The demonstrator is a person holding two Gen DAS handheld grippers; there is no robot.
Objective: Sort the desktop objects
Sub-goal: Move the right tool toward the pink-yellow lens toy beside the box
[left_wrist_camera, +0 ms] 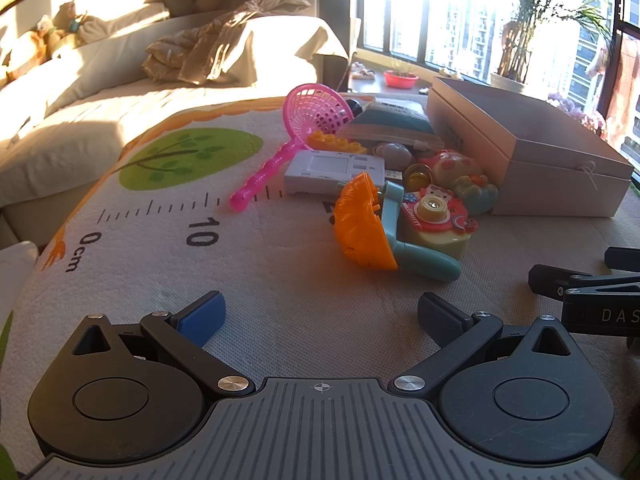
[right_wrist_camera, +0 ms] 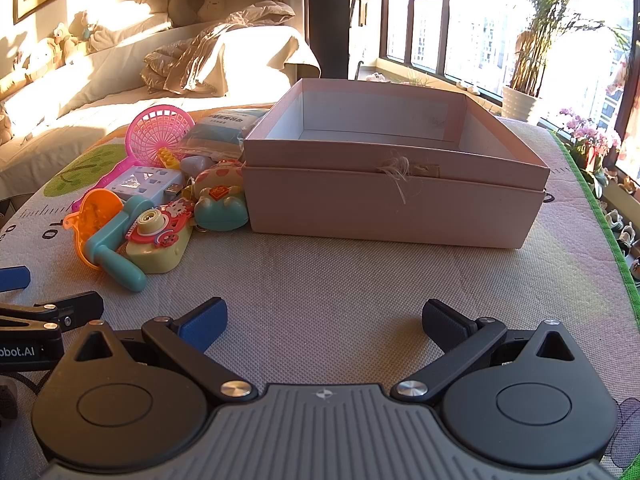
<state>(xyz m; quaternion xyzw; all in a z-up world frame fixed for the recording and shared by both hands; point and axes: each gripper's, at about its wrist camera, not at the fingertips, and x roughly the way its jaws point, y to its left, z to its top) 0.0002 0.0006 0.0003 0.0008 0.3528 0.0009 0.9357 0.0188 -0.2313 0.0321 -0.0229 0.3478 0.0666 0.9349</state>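
A pile of toys lies on the mat left of an open pale box (right_wrist_camera: 392, 200), which also shows in the left wrist view (left_wrist_camera: 532, 148). The pile holds a pink net scoop (left_wrist_camera: 308, 120), an orange and teal hand-crank toy (left_wrist_camera: 368, 228), a Hello Kitty toy camera (left_wrist_camera: 436, 220), a white gadget (left_wrist_camera: 334, 172), an orange brick (left_wrist_camera: 336, 142), a mushroom figure (right_wrist_camera: 220, 196) and a blue packet (right_wrist_camera: 220, 128). My left gripper (left_wrist_camera: 320, 316) is open and empty, short of the pile. My right gripper (right_wrist_camera: 322, 320) is open and empty in front of the box.
The mat (left_wrist_camera: 160, 240) has a printed ruler and green tree. A bed with a crumpled blanket (left_wrist_camera: 224, 44) lies behind. Windows and potted plants (right_wrist_camera: 528, 52) stand at the right. The right gripper's fingers (left_wrist_camera: 560, 284) show at the left view's right edge.
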